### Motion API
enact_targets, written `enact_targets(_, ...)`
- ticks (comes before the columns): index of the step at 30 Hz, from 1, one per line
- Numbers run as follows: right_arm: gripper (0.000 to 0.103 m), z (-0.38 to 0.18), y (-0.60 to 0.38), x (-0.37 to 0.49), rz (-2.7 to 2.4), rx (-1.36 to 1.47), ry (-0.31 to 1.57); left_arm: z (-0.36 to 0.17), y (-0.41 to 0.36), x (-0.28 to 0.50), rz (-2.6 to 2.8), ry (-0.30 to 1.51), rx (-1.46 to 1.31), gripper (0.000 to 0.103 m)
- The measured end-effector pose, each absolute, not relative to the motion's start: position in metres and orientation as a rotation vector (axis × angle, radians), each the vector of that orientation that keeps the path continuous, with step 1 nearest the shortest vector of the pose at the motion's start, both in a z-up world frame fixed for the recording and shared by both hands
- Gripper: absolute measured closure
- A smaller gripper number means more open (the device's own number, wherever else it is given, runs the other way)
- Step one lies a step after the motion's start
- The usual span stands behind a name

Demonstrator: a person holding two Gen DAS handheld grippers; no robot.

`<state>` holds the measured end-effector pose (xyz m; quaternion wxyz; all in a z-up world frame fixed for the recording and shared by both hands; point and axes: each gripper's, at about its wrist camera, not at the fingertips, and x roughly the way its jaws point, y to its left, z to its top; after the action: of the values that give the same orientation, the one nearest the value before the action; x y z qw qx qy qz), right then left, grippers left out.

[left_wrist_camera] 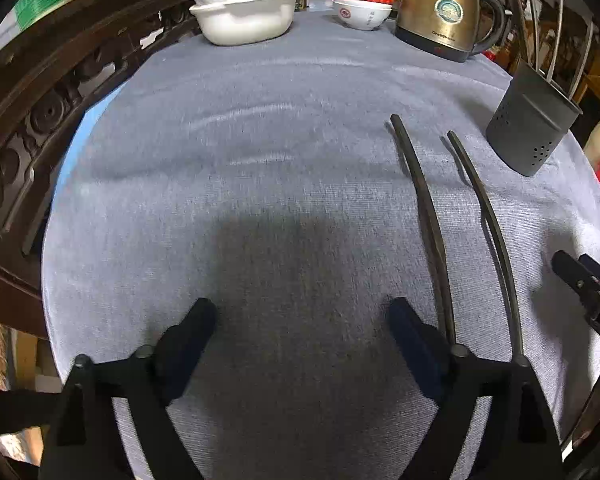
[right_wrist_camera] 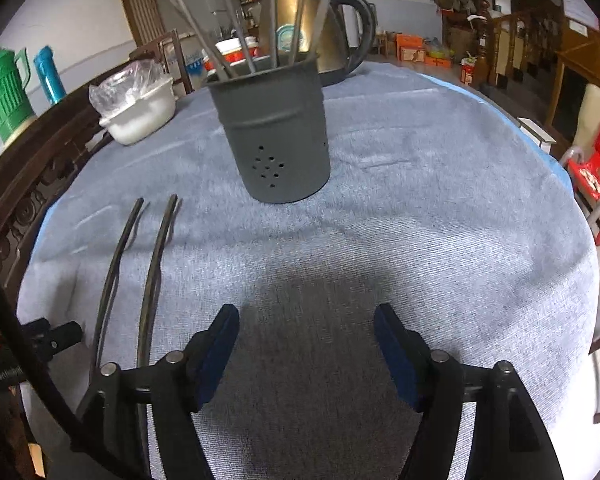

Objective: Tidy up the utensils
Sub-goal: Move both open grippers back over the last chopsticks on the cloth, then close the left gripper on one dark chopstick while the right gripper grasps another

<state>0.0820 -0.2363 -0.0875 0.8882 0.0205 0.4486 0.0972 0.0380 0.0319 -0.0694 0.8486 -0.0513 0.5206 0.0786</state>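
- Two dark chopsticks lie loose on the grey-blue tablecloth, side by side, a gap between them, tips toward the holder; in the right wrist view each dark line may be a doubled pair, too blurred to tell.
- Grey perforated utensil holder stands upright just beyond the chopsticks' far tips, apart from them. Several pale metal chopsticks already stand in it, leaning on the rim.
- Progress, as judged: part done. Metal sticks are stowed; the dark ones are still to be lifted and dropped in.
- Left gripper: jaws spread wide, nothing between them, bare cloth below. It sits just beside the chopsticks' near ends, on the side away from the holder.
- Right gripper: released, empty, facing the holder, chopsticks off to its left.
- Beyond the holder: brass-coloured kettle, stacked bowls, white dish with plastic wrap. None looks like part of the job.
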Motion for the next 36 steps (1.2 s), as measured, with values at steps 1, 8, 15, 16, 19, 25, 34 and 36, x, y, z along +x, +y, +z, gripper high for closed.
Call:
enact_targets(1,0.025,-0.088,-0.234,0.083,0.201,0.032,0.939,-0.070,0.032,0.037,0.170,1.098,-0.108,0.008)
enact_targets(8,0.022,-0.085,-0.231,0.089,0.215,0.026,1.005,-0.070,0.036,0.037,0.169,1.118,-0.141,0.005)
enact_targets(15,0.023,-0.065,-0.209,0.104,0.357,0.097,1.083,-0.055,0.062,0.037,0.234,1.097,-0.217,0.005)
enact_targets(16,0.025,-0.063,-0.203,0.107,0.375,0.091,1.094,-0.056,0.065,0.038,0.243,1.106,-0.217,0.005)
enact_targets(19,0.057,-0.060,-0.178,0.117,0.412,0.068,1.148,-0.056,0.066,0.036,0.255,1.125,-0.233,0.005)
enact_targets(25,0.066,-0.074,-0.139,0.139,0.424,0.007,1.267,-0.059,0.073,0.036,0.235,1.142,-0.252,0.005)
enact_targets(34,0.097,-0.087,-0.148,0.156,0.435,0.041,1.391,-0.054,0.072,0.055,0.165,1.181,-0.262,0.009)
enact_targets(36,0.097,-0.087,-0.165,0.154,0.415,0.027,1.395,-0.049,0.067,0.064,0.117,1.207,-0.278,0.010)
